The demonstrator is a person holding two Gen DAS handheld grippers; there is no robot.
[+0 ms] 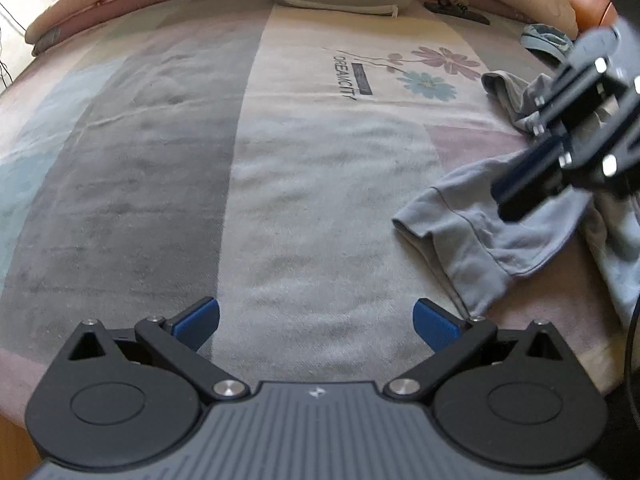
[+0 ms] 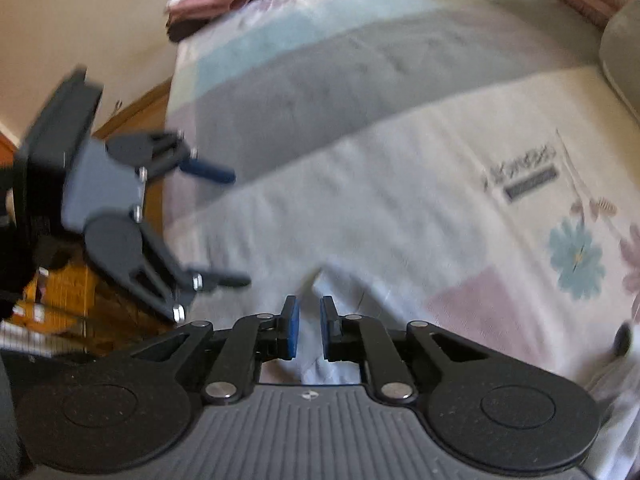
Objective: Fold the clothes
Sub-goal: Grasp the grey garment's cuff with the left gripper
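Grey garment lay crumpled at bed's right edge, right gripper above it with jaws narrowly apart, gripping nothing, left gripper wide open and empty, likely for regrasping.

Soft daylight, fisheye warp at edges; right wrist view motion-blurred, left sharper.

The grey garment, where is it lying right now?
In the left wrist view the grey garment lies crumpled at the blanket's right edge, below the printed flowers, under the right tongs.
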